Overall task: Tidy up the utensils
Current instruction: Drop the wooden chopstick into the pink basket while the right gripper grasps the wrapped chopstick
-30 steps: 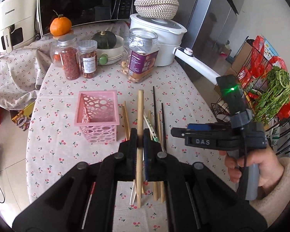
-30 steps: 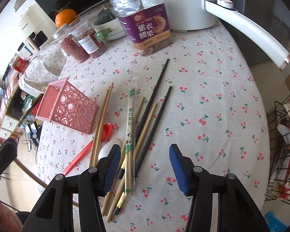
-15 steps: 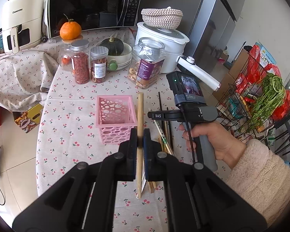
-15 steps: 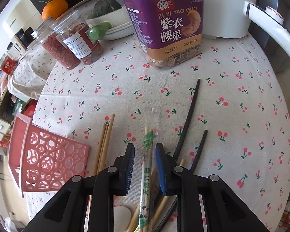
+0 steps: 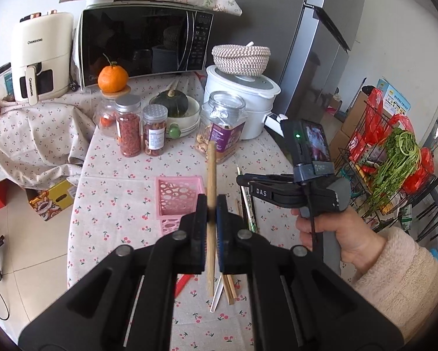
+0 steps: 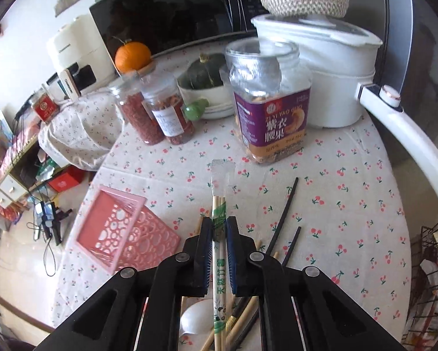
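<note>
- Left gripper (image 5: 211, 218) is clamping a chopstick (image 5: 211, 175), holding it raised above the table.
- Right gripper (image 6: 219, 231) is gripping a wrapped pair (image 6: 219, 234) lifted from the pile.
- Judged next move: lowering both into the pink basket (image 6: 125, 231).

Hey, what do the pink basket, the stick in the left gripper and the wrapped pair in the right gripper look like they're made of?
Pink basket: likely molded plastic, with a uniform pink color and a punched circle pattern.
Chopstick in the left gripper: probably bamboo or wood, tan and matte.
Wrapped chopsticks in the right gripper: pale bamboo-like sticks in a clear, glossy printed sleeve, seemingly thin plastic film.
</note>
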A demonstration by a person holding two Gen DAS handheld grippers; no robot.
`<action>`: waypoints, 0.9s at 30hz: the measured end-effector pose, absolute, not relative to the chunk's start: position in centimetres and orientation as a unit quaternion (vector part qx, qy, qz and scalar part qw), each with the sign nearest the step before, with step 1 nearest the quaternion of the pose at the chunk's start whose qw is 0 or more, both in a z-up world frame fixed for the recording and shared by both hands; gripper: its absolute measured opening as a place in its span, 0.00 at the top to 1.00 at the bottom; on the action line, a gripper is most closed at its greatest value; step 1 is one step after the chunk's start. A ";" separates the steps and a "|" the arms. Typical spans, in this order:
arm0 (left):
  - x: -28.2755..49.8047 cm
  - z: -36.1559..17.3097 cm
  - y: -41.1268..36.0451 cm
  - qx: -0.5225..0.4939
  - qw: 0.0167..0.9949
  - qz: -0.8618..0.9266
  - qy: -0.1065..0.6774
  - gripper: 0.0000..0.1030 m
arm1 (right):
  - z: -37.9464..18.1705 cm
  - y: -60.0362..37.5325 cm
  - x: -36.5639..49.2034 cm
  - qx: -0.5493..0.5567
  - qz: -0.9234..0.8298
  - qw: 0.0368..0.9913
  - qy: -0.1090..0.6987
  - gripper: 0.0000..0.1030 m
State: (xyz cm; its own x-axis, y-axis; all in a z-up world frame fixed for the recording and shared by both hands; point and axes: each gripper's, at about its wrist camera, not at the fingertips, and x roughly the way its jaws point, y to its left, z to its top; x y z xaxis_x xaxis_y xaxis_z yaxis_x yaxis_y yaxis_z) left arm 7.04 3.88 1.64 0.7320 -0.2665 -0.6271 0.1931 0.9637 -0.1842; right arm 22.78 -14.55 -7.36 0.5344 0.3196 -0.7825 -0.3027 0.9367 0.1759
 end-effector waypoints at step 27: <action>13.5 -0.2 3.2 -0.011 0.973 -0.012 0.231 0.94 | 2.0 -15.1 14.8 0.066 0.188 0.941 0.274 0.91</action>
